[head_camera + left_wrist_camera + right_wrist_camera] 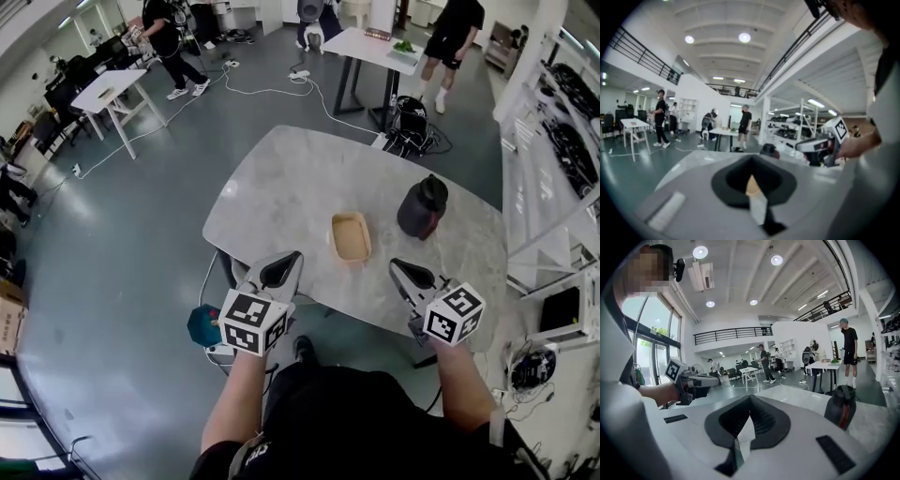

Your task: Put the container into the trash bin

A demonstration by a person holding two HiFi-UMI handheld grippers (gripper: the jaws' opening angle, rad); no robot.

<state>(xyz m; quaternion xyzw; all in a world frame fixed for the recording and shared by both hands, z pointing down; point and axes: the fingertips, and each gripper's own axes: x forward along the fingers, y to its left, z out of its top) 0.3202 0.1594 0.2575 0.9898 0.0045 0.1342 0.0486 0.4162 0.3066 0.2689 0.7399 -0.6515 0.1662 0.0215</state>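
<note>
A tan shallow container (351, 236) lies on the pale marble table (272, 187), near its front edge. To its right on the same table stands the dark lidded trash bin (423, 207), seen also in the right gripper view (840, 406) and small in the left gripper view (768, 150). My left gripper (289, 258) hovers at the table's near edge, left of the container, jaws shut and empty (751, 159). My right gripper (398, 267) is level with it, right of the container and in front of the bin, jaws together with nothing in them (750, 398).
Metal shelving (553, 141) runs along the right side. A white table (375, 47) with a person beside it stands beyond, another white table (112, 89) at far left. Cables (272, 94) trail over the grey floor. A teal object (202, 324) sits below my left gripper.
</note>
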